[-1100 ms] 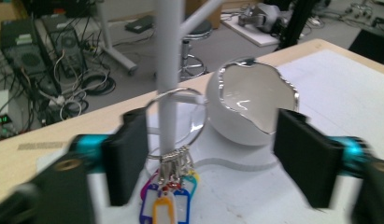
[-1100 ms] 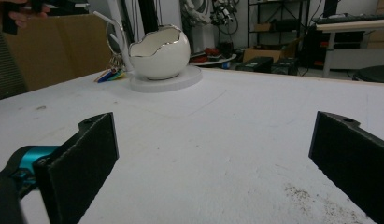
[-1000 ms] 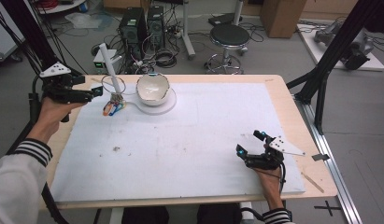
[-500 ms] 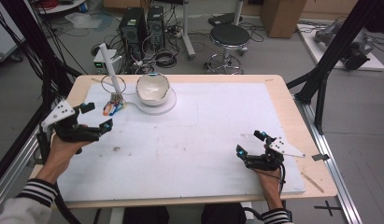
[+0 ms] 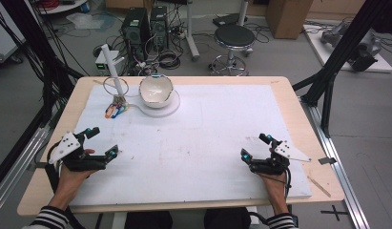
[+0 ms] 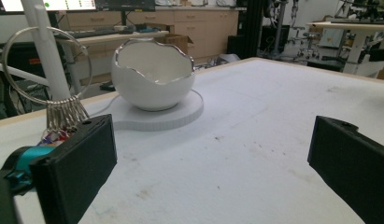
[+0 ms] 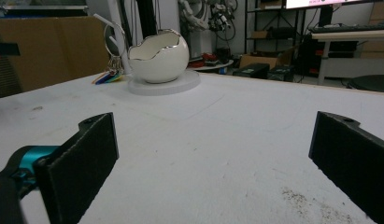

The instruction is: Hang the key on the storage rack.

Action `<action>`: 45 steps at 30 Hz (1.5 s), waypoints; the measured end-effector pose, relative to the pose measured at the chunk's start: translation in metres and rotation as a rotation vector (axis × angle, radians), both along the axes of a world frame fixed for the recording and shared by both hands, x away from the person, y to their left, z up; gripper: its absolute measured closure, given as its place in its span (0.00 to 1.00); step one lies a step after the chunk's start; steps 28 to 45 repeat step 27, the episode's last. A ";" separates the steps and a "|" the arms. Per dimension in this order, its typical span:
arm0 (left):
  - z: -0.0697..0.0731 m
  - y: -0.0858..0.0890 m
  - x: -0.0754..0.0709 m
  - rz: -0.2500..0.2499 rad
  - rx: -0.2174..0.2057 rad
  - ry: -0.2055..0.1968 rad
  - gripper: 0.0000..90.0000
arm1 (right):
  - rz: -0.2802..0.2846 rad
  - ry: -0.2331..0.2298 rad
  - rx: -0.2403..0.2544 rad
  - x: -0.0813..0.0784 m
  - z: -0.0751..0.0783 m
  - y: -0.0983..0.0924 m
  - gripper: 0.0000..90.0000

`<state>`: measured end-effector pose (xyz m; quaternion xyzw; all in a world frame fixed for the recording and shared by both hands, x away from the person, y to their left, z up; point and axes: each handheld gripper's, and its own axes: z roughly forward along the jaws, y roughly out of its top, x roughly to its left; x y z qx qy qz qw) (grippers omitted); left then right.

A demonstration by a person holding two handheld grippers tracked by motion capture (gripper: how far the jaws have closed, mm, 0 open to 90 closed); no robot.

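Note:
A white eggshell-shaped bowl (image 5: 156, 90) stands on a round white base (image 5: 173, 108) at the far left of the table. Beside it a metal key ring with coloured tags (image 5: 114, 110) hangs on a slanted white post (image 5: 112, 67). My left gripper (image 5: 103, 141) rests low at the near left, open and empty. My right gripper (image 5: 254, 146) sits at the near right, also open with nothing in it. The left gripper view looks past wide-apart jaws (image 6: 213, 177) at the bowl (image 6: 152, 77) and ring (image 6: 45, 65). The right gripper (image 7: 213, 172) faces the bowl (image 7: 159, 56) from farther off.
A white foam mat (image 5: 208, 129) covers most of the wooden table. A thin wooden stick (image 5: 320, 186) lies at the table's near right corner. Black frame legs (image 5: 327, 90) stand off the right edge; a stool (image 5: 234, 36) and computer towers (image 5: 146, 24) sit behind.
My left gripper has drawn back from beside the key ring to the near left of the table, still open. The right gripper has stayed put.

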<state>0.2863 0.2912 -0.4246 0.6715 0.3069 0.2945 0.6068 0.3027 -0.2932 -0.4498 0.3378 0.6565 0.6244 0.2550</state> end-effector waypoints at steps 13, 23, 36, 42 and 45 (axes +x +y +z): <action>-0.027 -0.002 -0.016 0.055 -0.050 -0.060 0.02 | 0.002 -0.012 -0.015 -0.002 0.000 0.001 0.01; -0.028 -0.001 -0.019 0.080 -0.072 -0.084 0.02 | 0.001 -0.024 -0.014 -0.003 -0.001 0.001 0.01; -0.029 0.000 -0.020 0.096 -0.077 -0.090 0.02 | -0.001 -0.023 -0.012 -0.003 -0.001 0.001 0.01; -0.029 0.000 -0.020 0.096 -0.077 -0.090 0.02 | -0.001 -0.023 -0.012 -0.003 -0.001 0.001 0.01; -0.029 0.000 -0.020 0.096 -0.077 -0.090 0.02 | -0.001 -0.023 -0.012 -0.003 -0.001 0.001 0.01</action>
